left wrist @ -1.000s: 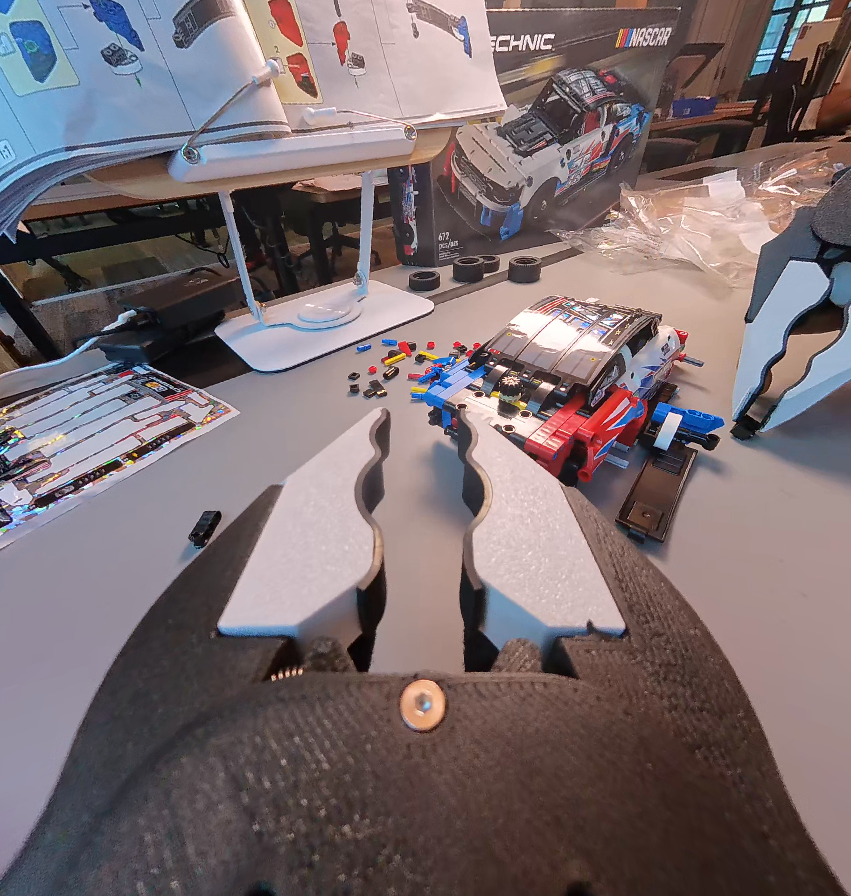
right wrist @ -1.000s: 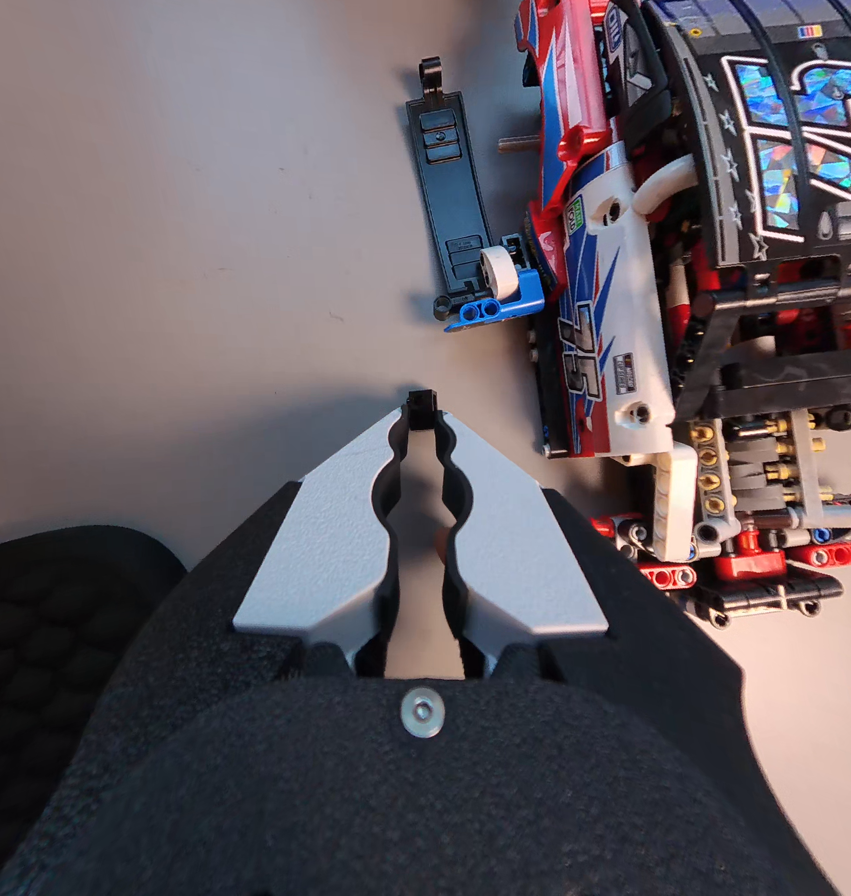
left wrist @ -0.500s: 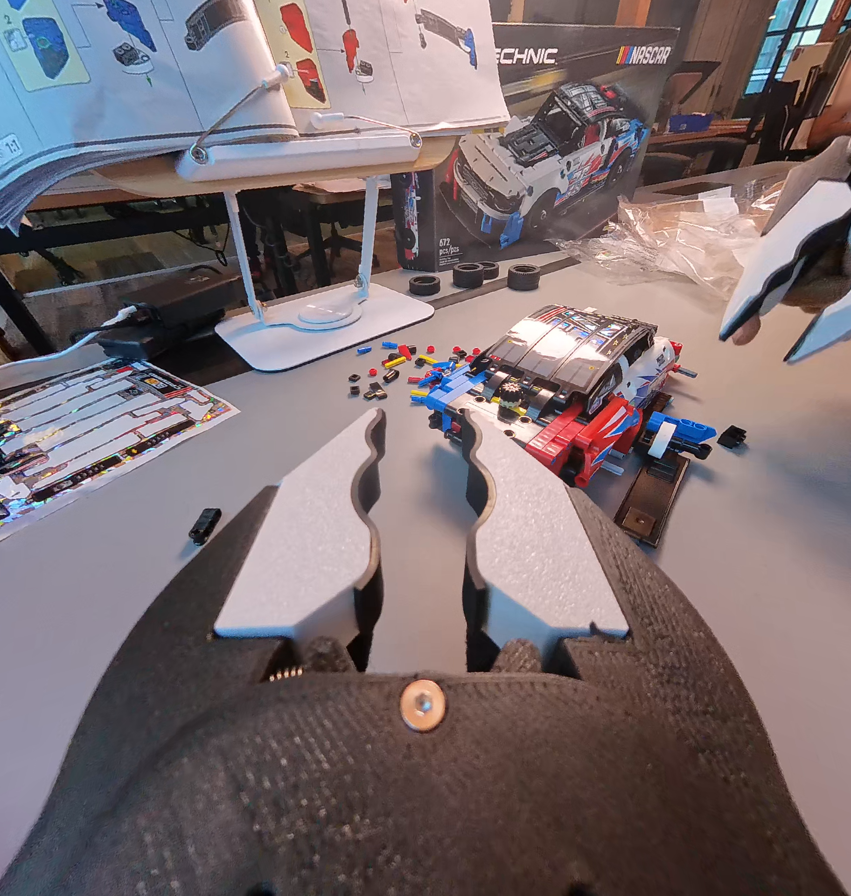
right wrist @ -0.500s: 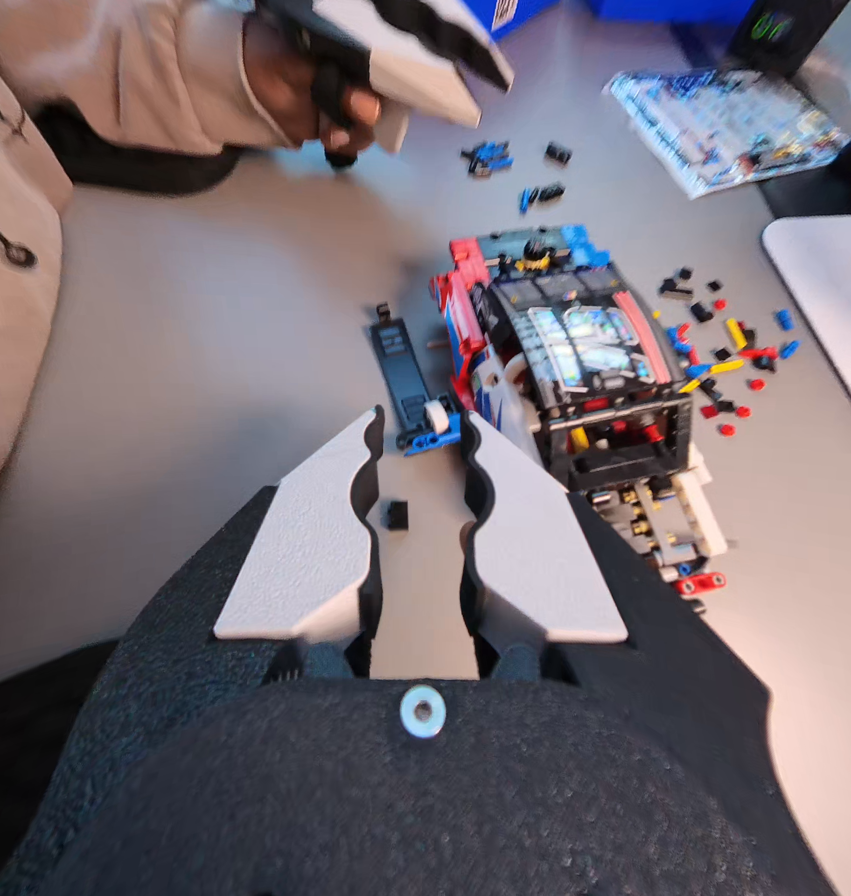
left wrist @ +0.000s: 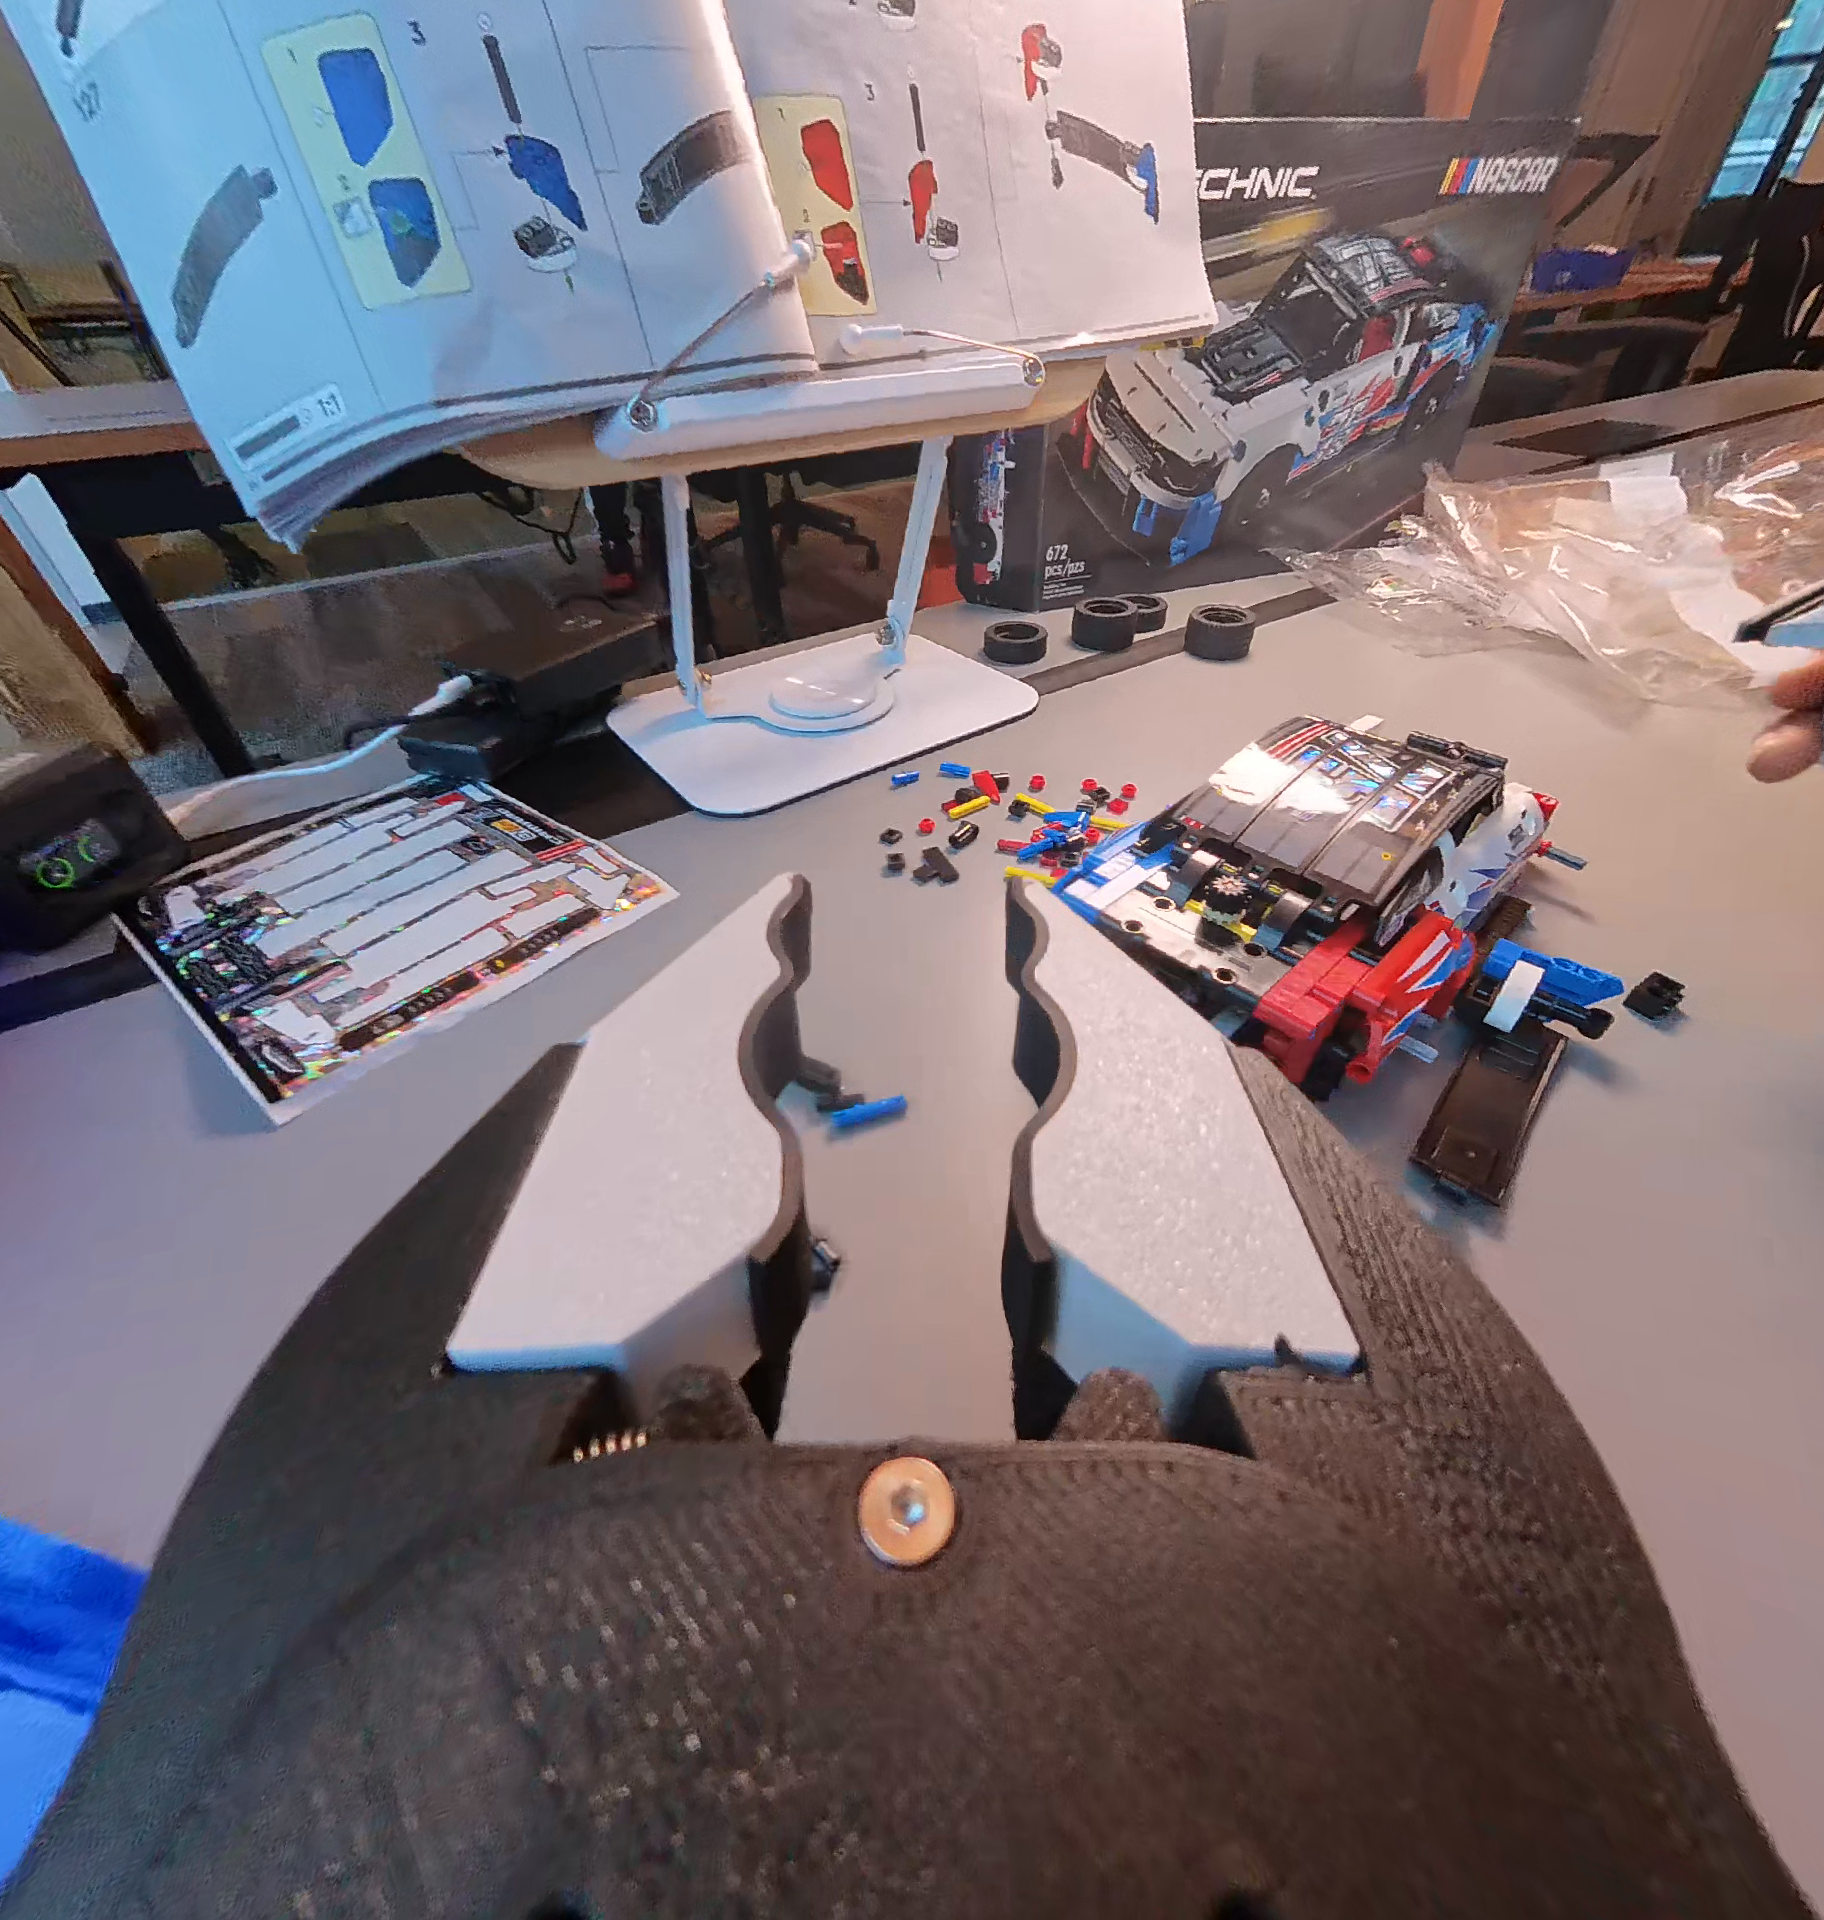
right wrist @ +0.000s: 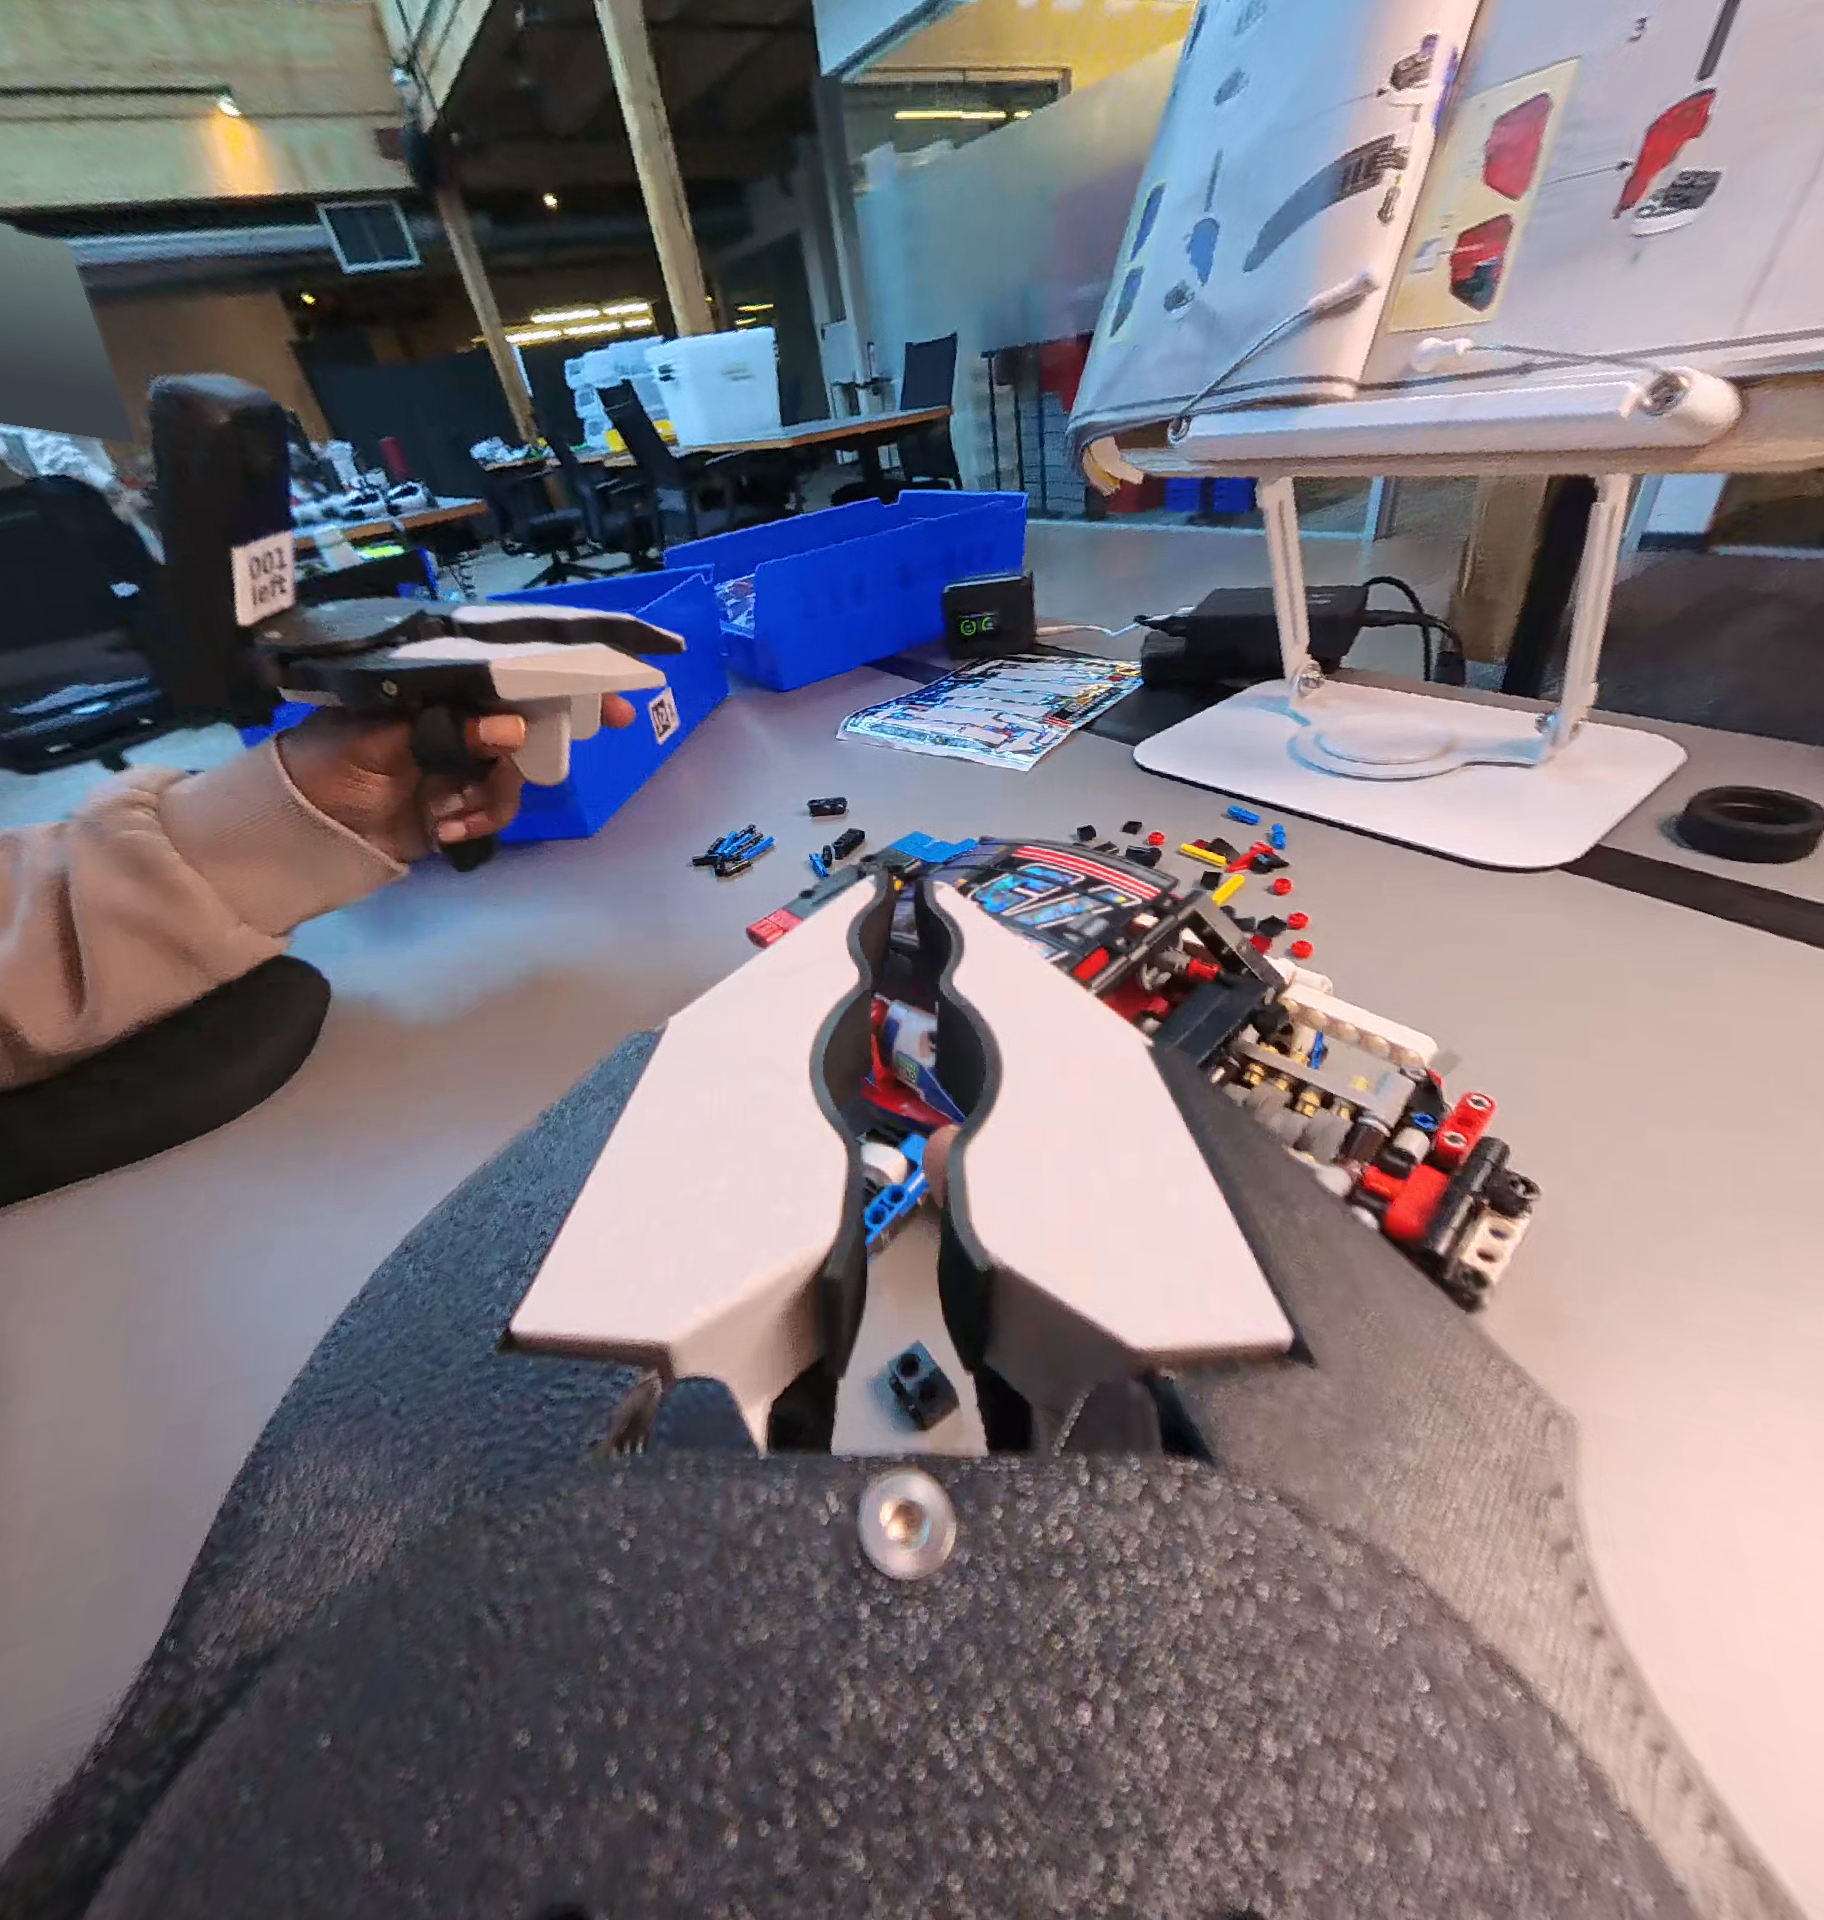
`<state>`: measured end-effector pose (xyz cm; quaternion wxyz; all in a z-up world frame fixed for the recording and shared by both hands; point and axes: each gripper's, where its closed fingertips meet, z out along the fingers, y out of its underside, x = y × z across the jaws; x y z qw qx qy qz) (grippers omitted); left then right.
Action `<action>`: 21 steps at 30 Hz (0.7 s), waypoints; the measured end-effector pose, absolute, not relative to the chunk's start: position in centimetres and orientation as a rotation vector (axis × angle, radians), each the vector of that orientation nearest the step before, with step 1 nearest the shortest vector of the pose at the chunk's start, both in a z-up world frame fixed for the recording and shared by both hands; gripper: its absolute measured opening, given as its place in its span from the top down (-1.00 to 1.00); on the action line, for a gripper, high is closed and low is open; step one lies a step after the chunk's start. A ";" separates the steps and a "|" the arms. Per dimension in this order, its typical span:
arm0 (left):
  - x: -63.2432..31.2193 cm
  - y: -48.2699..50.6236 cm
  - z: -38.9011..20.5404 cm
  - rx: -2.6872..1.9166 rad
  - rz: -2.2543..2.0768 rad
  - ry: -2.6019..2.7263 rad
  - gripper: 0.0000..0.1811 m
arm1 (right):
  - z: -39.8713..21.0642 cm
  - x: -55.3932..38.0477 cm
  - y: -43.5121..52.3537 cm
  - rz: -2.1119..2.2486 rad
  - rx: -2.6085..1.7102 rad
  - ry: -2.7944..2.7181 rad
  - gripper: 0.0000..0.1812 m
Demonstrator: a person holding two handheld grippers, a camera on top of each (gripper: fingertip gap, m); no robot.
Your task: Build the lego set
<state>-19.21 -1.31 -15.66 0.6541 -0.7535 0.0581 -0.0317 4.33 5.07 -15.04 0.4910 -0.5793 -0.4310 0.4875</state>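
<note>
The partly built race car (left wrist: 1334, 862) lies on the grey table, right of centre in the left wrist view and just beyond my right fingers in the right wrist view (right wrist: 1095, 914). My left gripper (left wrist: 906, 894) is open and empty, held above the table left of the car; it also shows in the right wrist view (right wrist: 669, 649), in a person's hand. My right gripper (right wrist: 906, 885) is shut with nothing between its tips, raised over the car's near side. A small black piece (right wrist: 918, 1382) lies on the table below it, right of the car (left wrist: 1653, 992).
Loose small parts (left wrist: 991, 810) lie behind the car and a blue pin (left wrist: 866, 1112) between my left fingers. A sticker sheet (left wrist: 388, 935), the book stand's white base (left wrist: 825, 717), tyres (left wrist: 1105, 623), the set's box (left wrist: 1303, 343), plastic bags (left wrist: 1614, 551), a black panel (left wrist: 1490, 1101) and blue bins (right wrist: 617, 665) surround it. Tip to tip, the grippers are about 25 cm apart. From the right gripper's tips to the small black piece (right wrist: 918, 1382) is close to 12 cm. The left camera catches it too, in the left wrist view (left wrist: 1666, 986).
My right gripper let go of the small black piece onto the table, rose, tilted up and closed again. My left gripper drew back and to the left, still open.
</note>
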 end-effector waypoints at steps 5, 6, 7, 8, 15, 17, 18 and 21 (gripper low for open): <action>-21.7 -1.2 -13.2 -1.836 -0.058 0.254 0.56 | -15.4 5.6 6.7 1.114 -1.403 -0.970 0.99; -22.1 -0.9 -12.7 -1.869 -0.053 0.298 0.57 | -15.3 5.7 6.8 1.139 -1.407 -0.949 0.99; -22.3 -0.6 -12.5 -1.913 -0.055 0.351 0.57 | -15.3 5.7 6.9 1.160 -1.413 -0.931 1.00; -22.6 -0.3 -12.6 -1.971 -0.061 0.408 0.58 | -15.3 5.8 7.0 1.174 -1.419 -0.919 1.00; -23.5 1.2 -18.5 -2.361 -0.158 0.949 0.73 | -15.9 6.1 7.3 1.107 -1.417 -0.942 1.00; -23.4 1.3 -20.4 -2.412 -0.173 1.110 0.75 | -16.3 6.0 7.3 1.052 -1.408 -0.976 1.00; -23.4 1.4 -21.3 -2.440 -0.187 1.161 0.76 | -16.5 6.0 7.3 1.017 -1.401 -0.993 1.00; -23.4 2.1 -23.5 -2.481 -0.172 1.287 0.89 | -16.7 5.9 7.3 0.940 -1.374 -1.028 1.00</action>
